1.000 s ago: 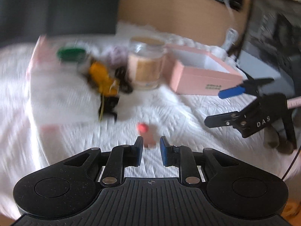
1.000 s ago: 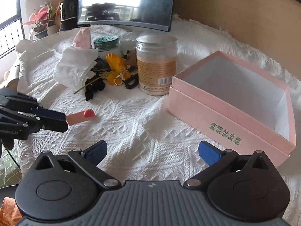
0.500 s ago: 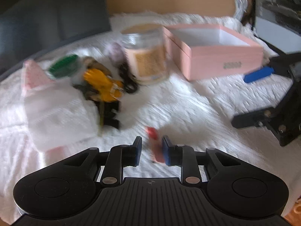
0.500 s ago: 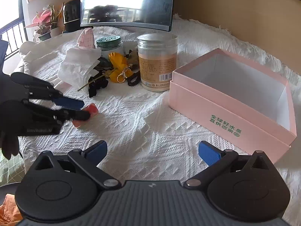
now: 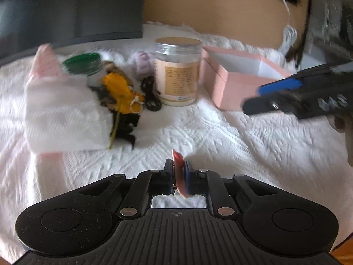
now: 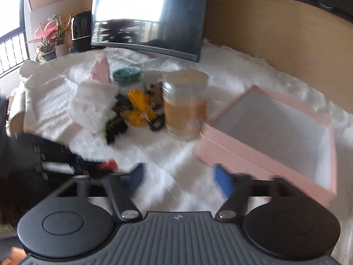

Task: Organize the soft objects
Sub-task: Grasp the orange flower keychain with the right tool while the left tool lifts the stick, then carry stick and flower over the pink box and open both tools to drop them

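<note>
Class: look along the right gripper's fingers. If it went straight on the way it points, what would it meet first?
Probably the white cloth just ahead of the right gripper, whose empty jaws are closing. Carried further, the line runs near the jar, but blur and unclear depth make that uncertain.

Your right gripper sits near in the blurred view, its blue fingers closing with nothing between them. Right of it lies the open pink box, white inside, on the white textured cloth covering the surface. Just left of the box stands the clear jar with a tan label. Left of the jar lie a yellow flower, dark tangled bits and a white tissue pack. At the near left, your left gripper shows a small red object at its tips. A dark monitor stands at the far edge.
</note>
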`<state>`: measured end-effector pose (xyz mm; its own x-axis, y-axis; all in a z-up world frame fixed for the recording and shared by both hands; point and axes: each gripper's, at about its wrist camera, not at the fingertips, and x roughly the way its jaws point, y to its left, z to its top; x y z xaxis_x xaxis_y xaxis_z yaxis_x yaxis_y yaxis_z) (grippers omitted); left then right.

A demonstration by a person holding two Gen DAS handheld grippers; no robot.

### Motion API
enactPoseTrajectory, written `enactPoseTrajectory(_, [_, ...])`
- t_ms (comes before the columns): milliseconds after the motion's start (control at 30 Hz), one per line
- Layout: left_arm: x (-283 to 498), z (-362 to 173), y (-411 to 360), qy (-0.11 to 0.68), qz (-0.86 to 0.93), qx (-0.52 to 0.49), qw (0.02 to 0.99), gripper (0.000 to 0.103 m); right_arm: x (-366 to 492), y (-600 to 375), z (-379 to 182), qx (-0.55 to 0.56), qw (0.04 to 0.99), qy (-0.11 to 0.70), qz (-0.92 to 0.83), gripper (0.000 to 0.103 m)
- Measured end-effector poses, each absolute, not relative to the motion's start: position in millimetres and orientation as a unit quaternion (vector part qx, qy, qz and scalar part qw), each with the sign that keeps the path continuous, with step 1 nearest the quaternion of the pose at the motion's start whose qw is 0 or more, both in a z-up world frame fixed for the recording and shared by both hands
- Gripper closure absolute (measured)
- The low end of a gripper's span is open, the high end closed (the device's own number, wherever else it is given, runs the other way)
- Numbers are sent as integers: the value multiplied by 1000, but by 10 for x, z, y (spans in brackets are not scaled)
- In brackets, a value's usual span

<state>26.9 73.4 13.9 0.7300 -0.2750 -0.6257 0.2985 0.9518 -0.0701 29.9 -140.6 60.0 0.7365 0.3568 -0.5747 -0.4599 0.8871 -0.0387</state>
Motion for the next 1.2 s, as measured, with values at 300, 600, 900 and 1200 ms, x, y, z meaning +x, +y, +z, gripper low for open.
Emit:
enactPoseTrajectory(300, [94,175,1311,309,-122,-40,942,90,1103,-552,639,3,902,366,229,66])
enactPoseTrajectory(600, [65,274,1796,276,-96,-85,953,90,1546,-171,373,32,894,408,183,75])
enactPoseTrajectory(900, [427,973,1961,197,-78,-88,973,90,1336,-376,1270,36,913,322,250,101])
enactPoseTrajectory(1200, [1236,1680,1410,177,-128,-75,973,90,1040,-1287,2063,57,958,208,189,101])
